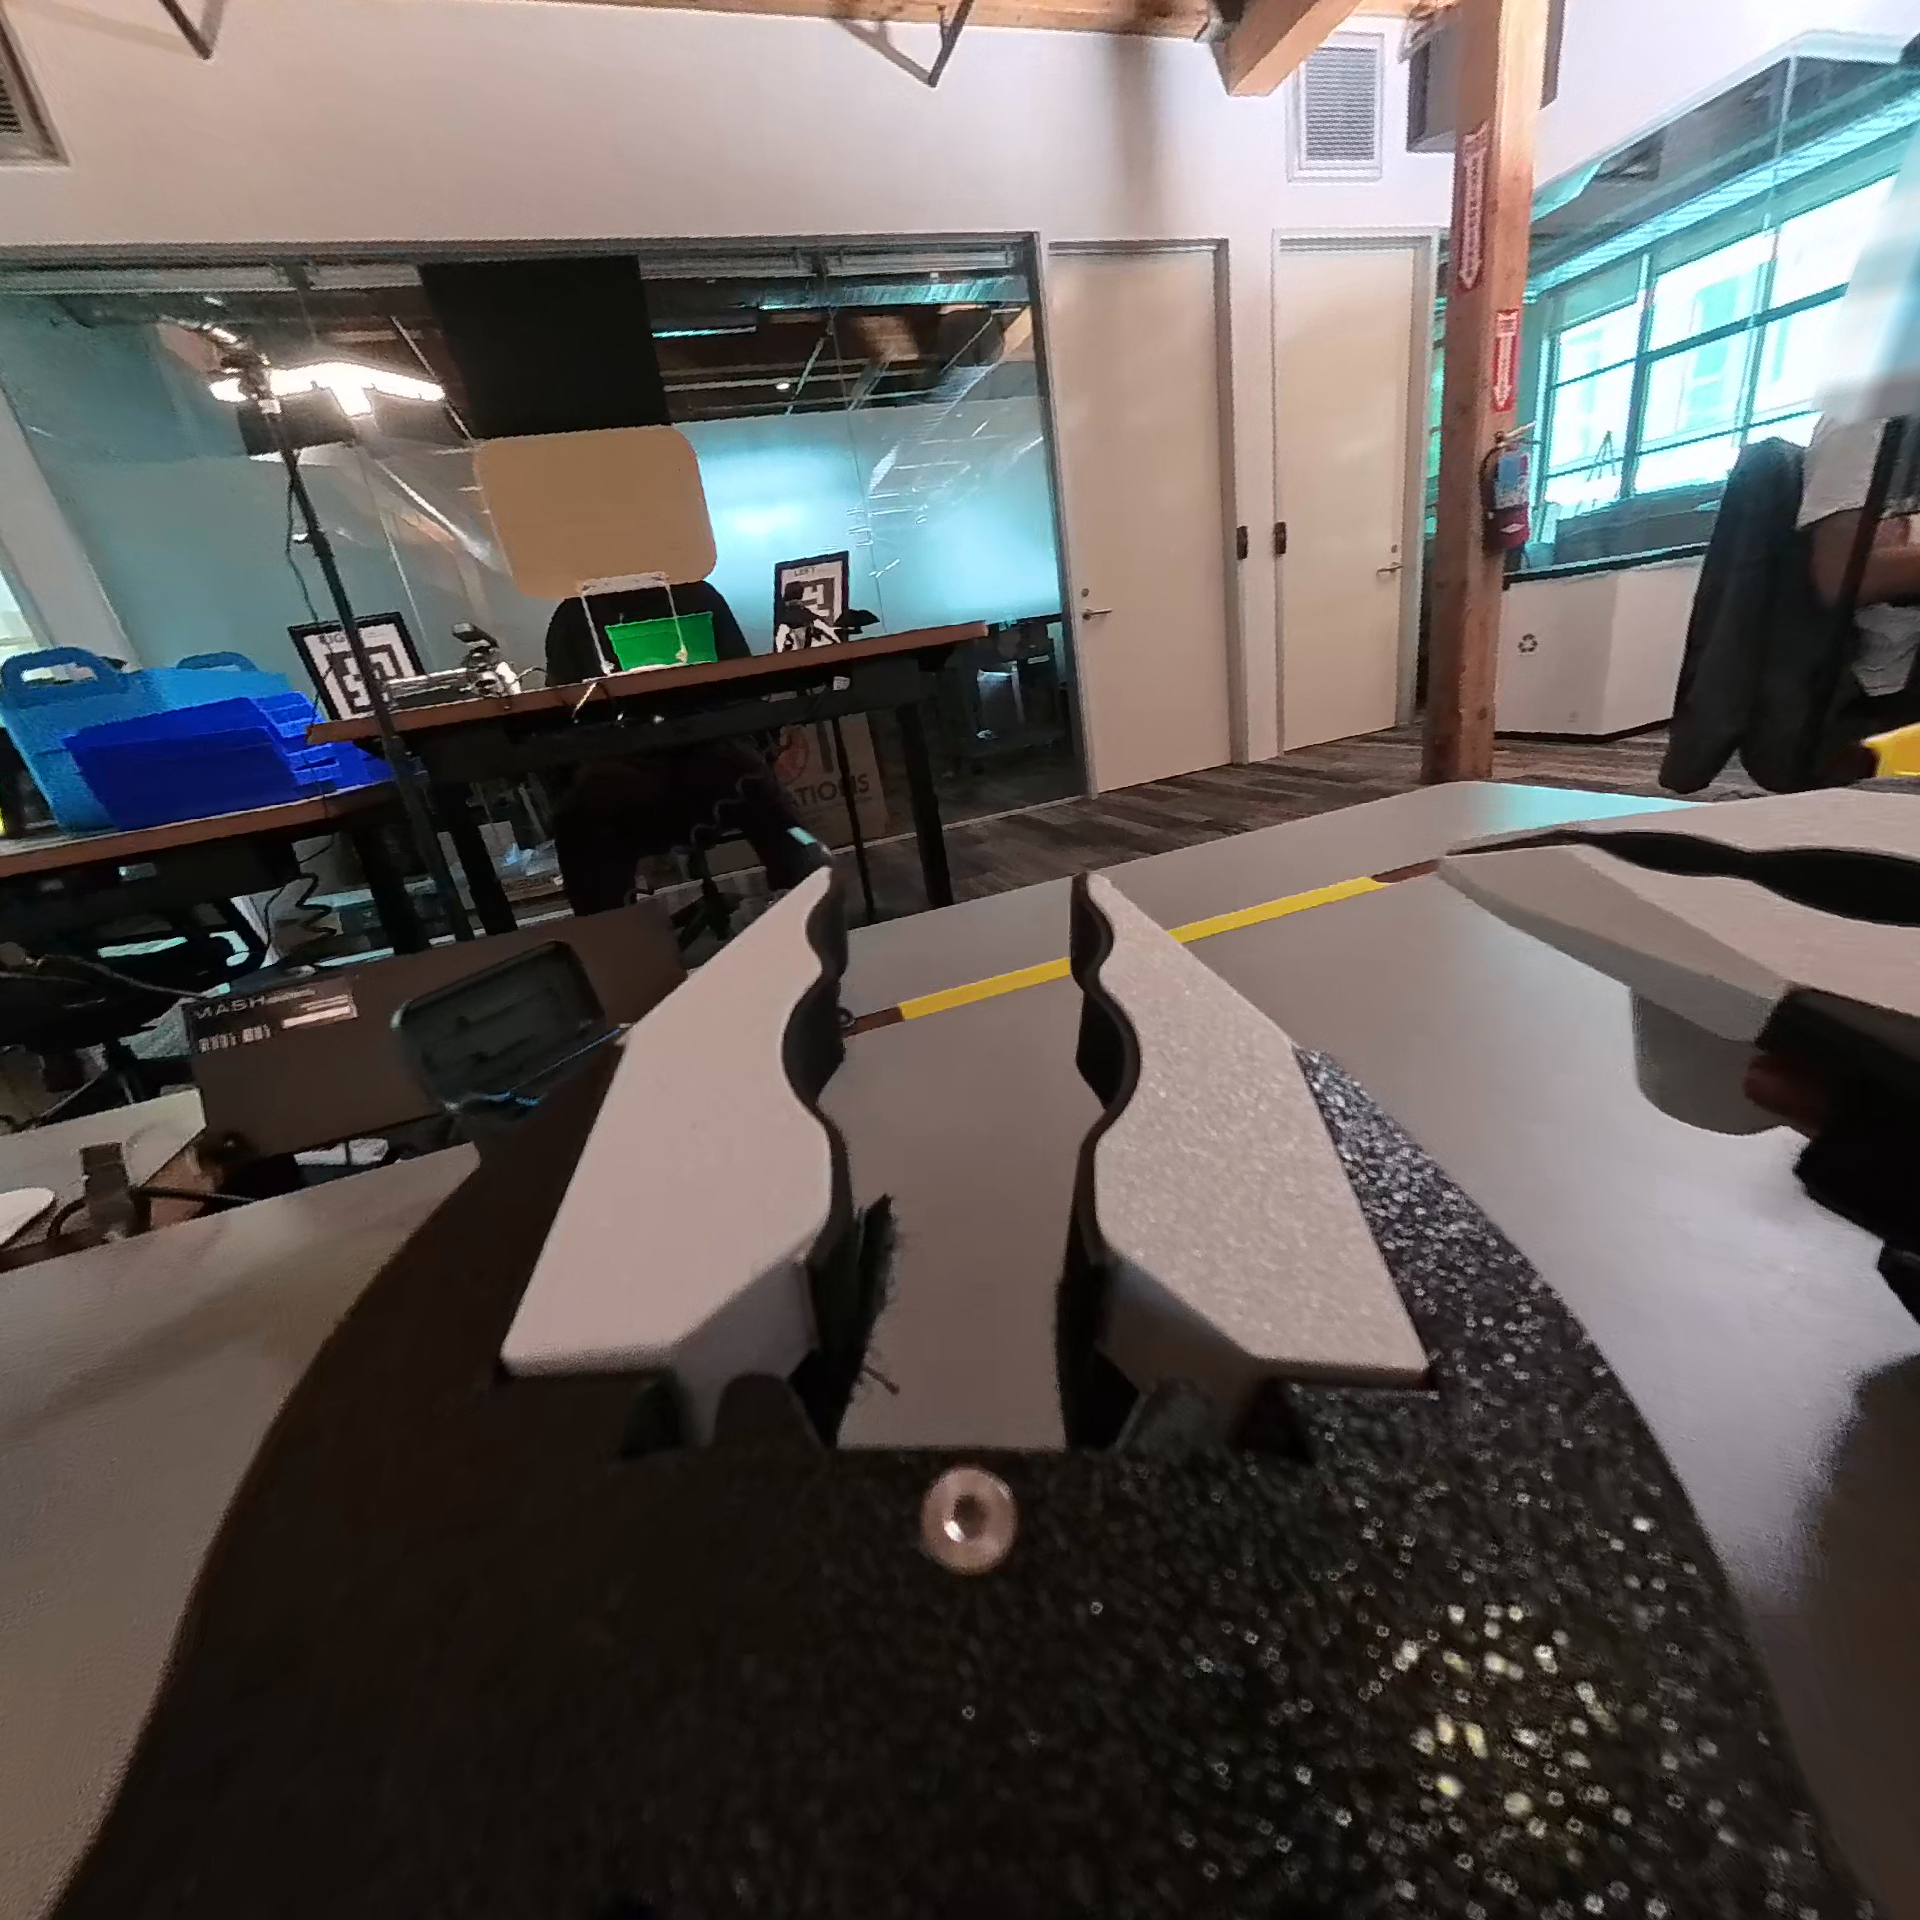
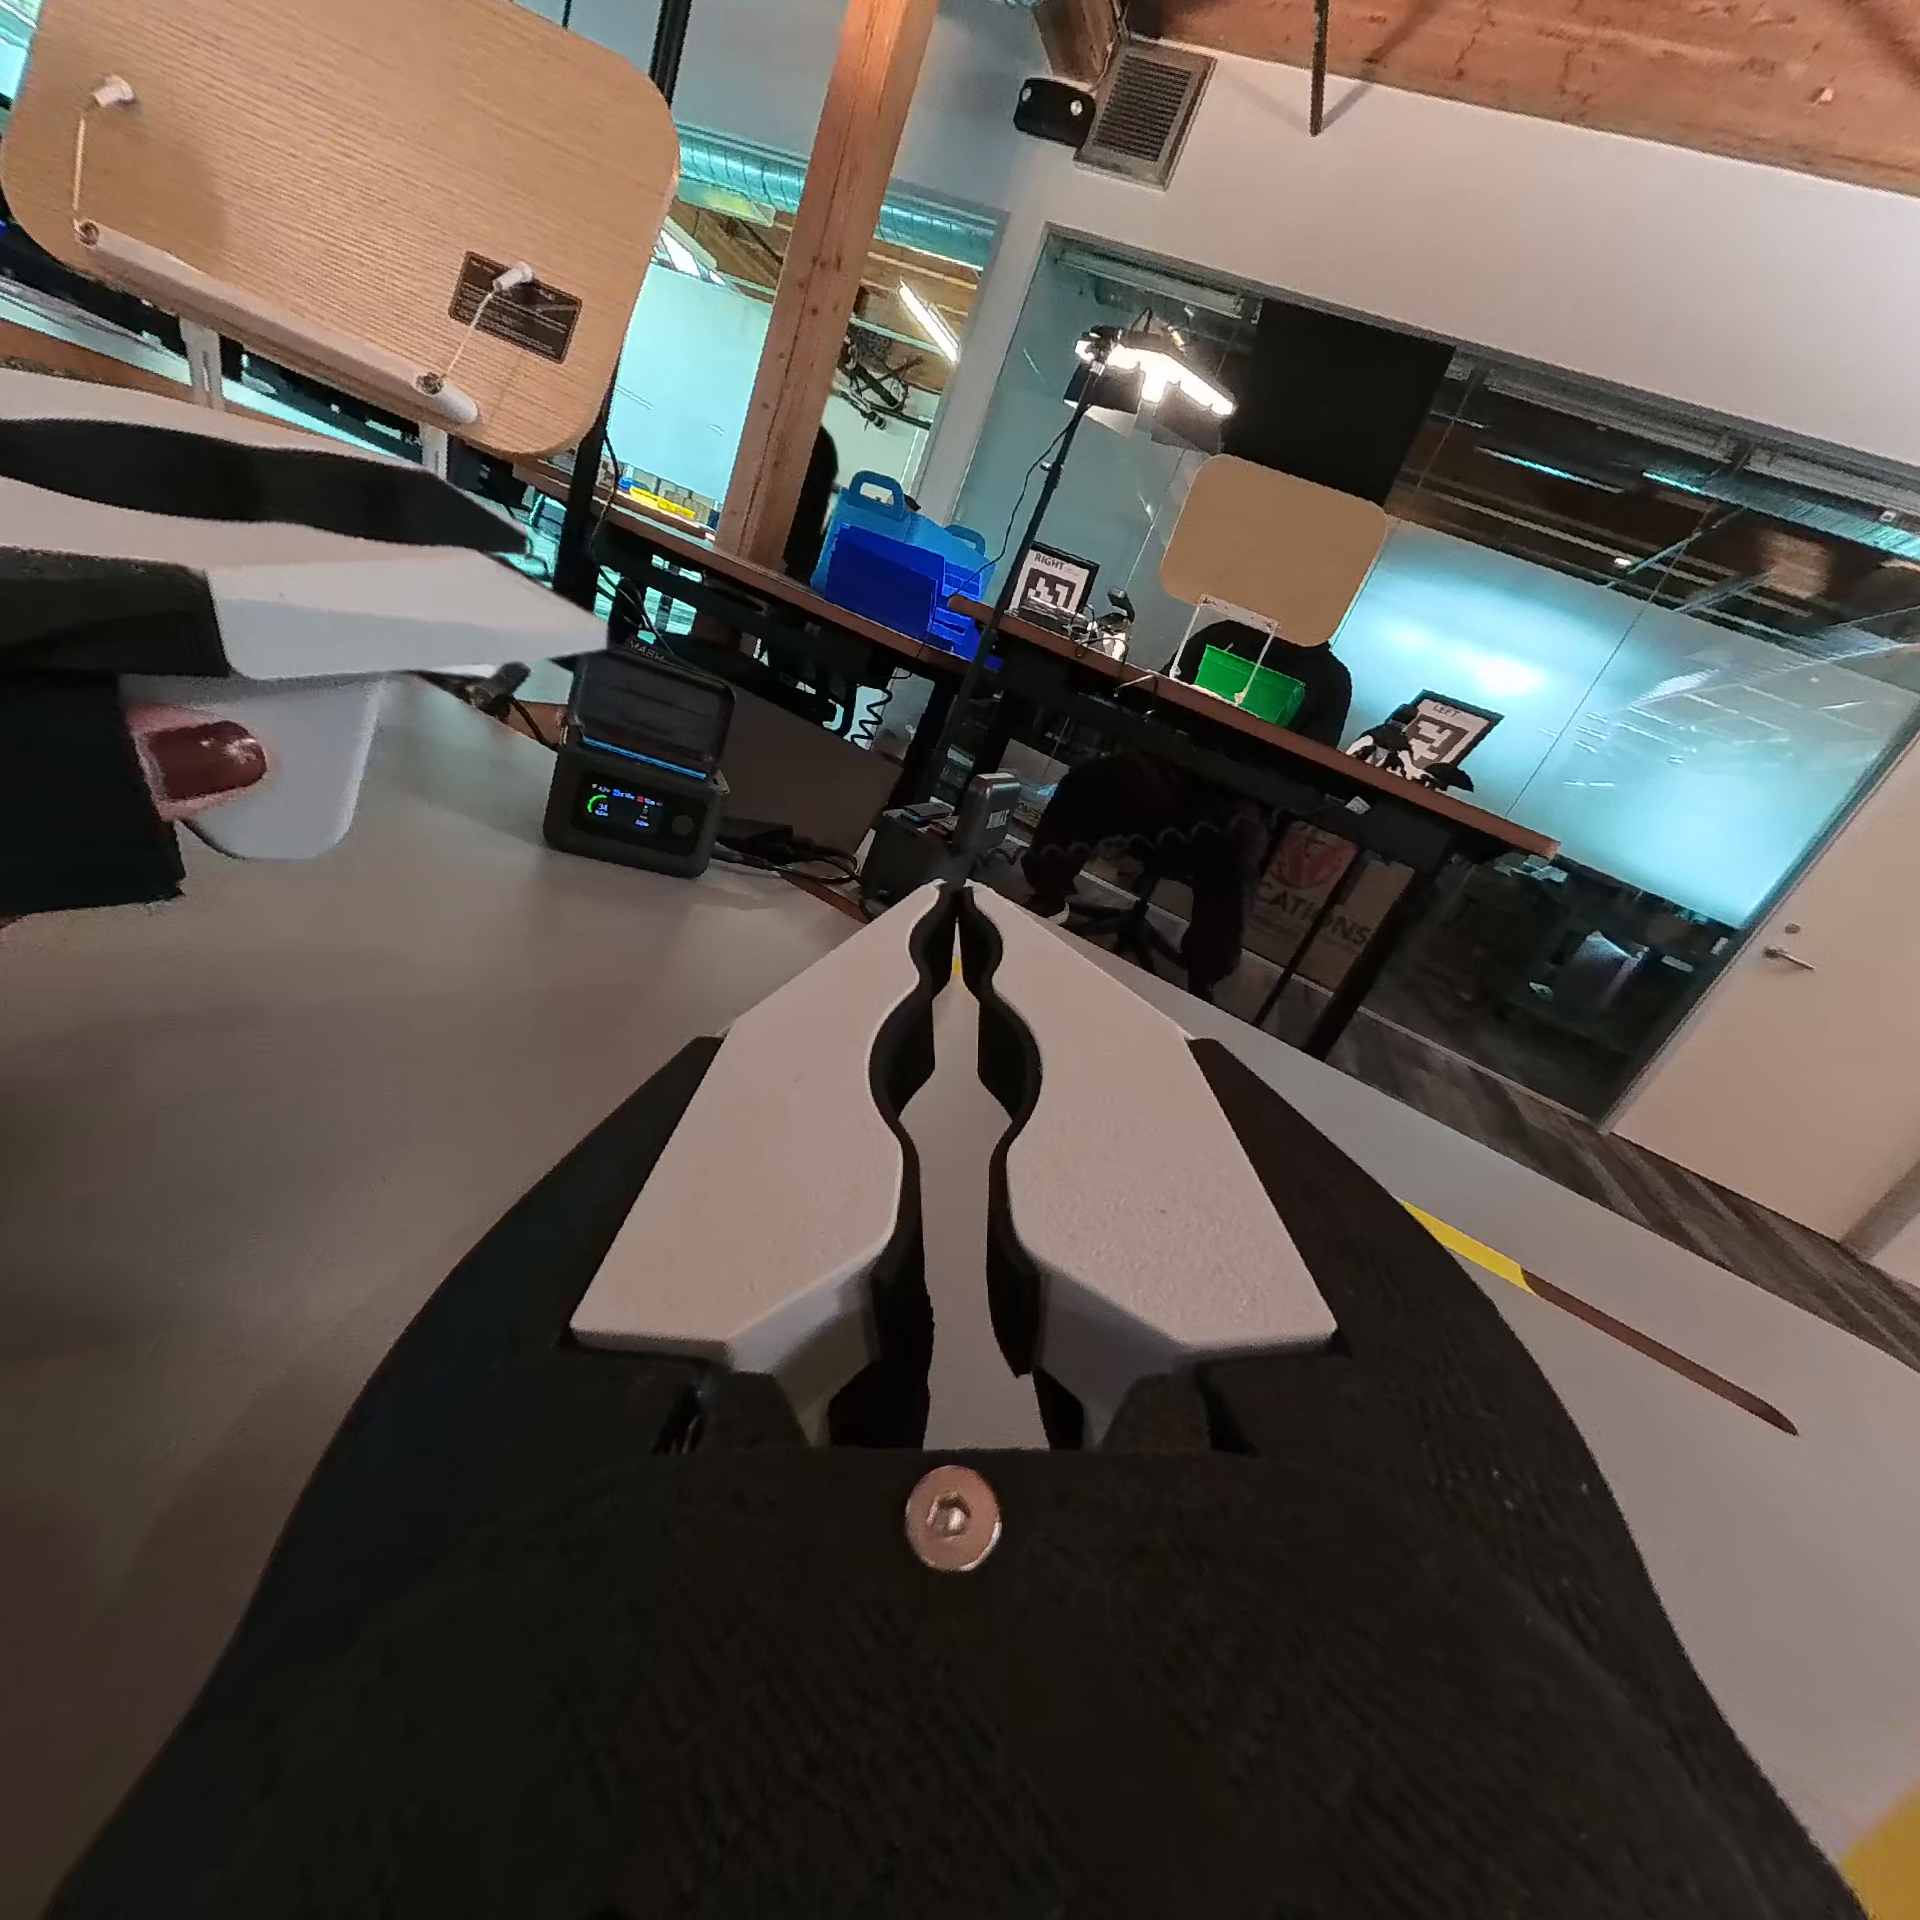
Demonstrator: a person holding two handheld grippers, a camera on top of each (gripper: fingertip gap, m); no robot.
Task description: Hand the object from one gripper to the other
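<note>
Two grippers: the left gripper (image 1: 951, 935) at 12 o'clock in its own view, the right gripper (image 2: 954, 899) likewise. One yellow tape strip (image 1: 987, 1000). One grey power unit (image 2: 636, 779) at 10 o'clock. One green bin (image 2: 1245, 681). Perhaps two printed marker boards (image 2: 1058, 592), their edges unclear.

Both my wrist cameras sit low over the bench (image 1: 1351, 1091), looking forward along each tool; they share the glass-walled room (image 2: 1558, 665) (seen from different angles).

Left tool (image 1: 956, 914) gapes empty above the grey table (image 1: 1558, 1195), yellow tape (image 1: 987, 992) crossing ahead.
</note>
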